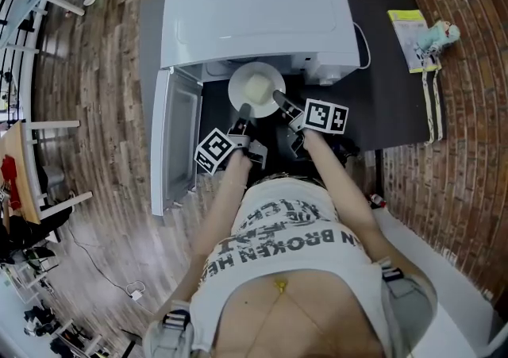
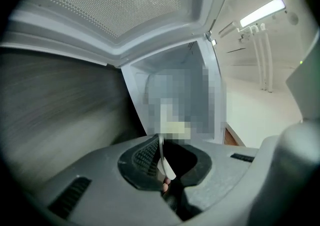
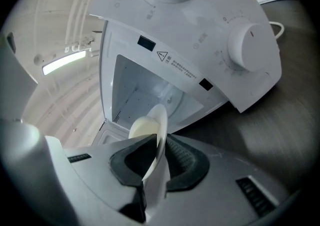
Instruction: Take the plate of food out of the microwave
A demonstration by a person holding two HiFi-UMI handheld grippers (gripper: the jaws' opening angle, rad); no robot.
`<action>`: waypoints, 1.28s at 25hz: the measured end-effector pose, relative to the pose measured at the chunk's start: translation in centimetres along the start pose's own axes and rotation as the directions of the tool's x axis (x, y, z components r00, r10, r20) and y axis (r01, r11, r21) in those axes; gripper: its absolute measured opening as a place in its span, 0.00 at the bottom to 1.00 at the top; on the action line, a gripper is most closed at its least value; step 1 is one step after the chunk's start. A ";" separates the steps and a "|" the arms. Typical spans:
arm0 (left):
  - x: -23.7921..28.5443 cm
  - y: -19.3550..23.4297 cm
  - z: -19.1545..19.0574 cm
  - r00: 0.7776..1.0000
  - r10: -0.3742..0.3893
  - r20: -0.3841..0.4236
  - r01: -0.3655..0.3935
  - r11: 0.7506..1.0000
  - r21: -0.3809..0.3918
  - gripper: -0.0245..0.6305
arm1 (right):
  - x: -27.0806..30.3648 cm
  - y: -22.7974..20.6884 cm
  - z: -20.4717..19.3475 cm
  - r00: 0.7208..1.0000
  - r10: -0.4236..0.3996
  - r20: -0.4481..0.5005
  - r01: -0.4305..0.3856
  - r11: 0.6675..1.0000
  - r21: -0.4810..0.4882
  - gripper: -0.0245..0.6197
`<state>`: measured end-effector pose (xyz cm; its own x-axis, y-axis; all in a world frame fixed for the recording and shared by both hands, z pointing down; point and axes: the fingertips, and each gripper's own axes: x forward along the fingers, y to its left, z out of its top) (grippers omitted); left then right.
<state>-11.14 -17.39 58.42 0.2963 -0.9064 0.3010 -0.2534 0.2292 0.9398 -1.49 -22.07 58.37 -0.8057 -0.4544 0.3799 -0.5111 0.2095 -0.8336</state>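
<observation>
A white plate [image 1: 238, 82] with pale food [image 1: 256, 91] hangs level at the mouth of the white microwave [image 1: 250, 11], whose door [image 1: 176, 138] stands open to the left. My left gripper [image 1: 243, 113] is shut on the plate's near-left rim and my right gripper [image 1: 280, 99] on its near-right rim. In the left gripper view the thin rim [image 2: 161, 152] runs edge-on between the dark pads of that gripper [image 2: 162, 167]. The right gripper view has the plate [image 3: 160, 125] and food [image 3: 142, 127] clamped in that gripper [image 3: 155, 162], in front of the lit cavity [image 3: 145, 92].
The microwave sits on a dark table [image 1: 389, 102]. A yellow booklet [image 1: 411, 35] and a small toy [image 1: 441, 33] lie at the table's far right, and a cable [image 1: 363, 45] runs beside the microwave. Chairs and clutter stand on the wood floor [image 1: 103, 150] at the left.
</observation>
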 end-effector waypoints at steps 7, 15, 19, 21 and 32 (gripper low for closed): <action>-1.4 0.2 -1.7 0.999 0.016 0.047 -0.016 1.000 -0.012 0.07 | -1.2 -0.3 -1.1 0.998 0.023 -0.051 -0.024 1.000 -0.011 0.12; -4.1 0.3 -3.1 0.996 0.031 0.083 -0.029 0.999 -0.018 0.07 | -2.8 0.5 -3.1 0.995 0.041 -0.090 -0.043 0.999 -0.020 0.12; -4.4 0.5 -3.0 0.996 0.026 0.084 -0.024 0.999 -0.022 0.07 | -2.7 0.6 -3.4 0.995 0.042 -0.088 -0.044 0.999 -0.022 0.12; -4.8 0.5 -2.9 0.997 0.019 0.076 -0.018 1.000 -0.016 0.07 | -2.9 1.0 -3.7 0.996 0.038 -0.080 -0.041 0.999 -0.025 0.12; -6.1 1.1 -2.6 0.999 -0.002 0.050 0.002 1.000 0.002 0.07 | -3.0 1.6 -5.3 0.998 0.034 -0.047 -0.035 0.999 -0.026 0.12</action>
<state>-10.82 -10.69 58.01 0.2499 -0.9236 0.2907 -0.2544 0.2271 0.9401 -1.47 -15.77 58.06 -0.8356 -0.4063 0.3697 -0.4901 0.2475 -0.8358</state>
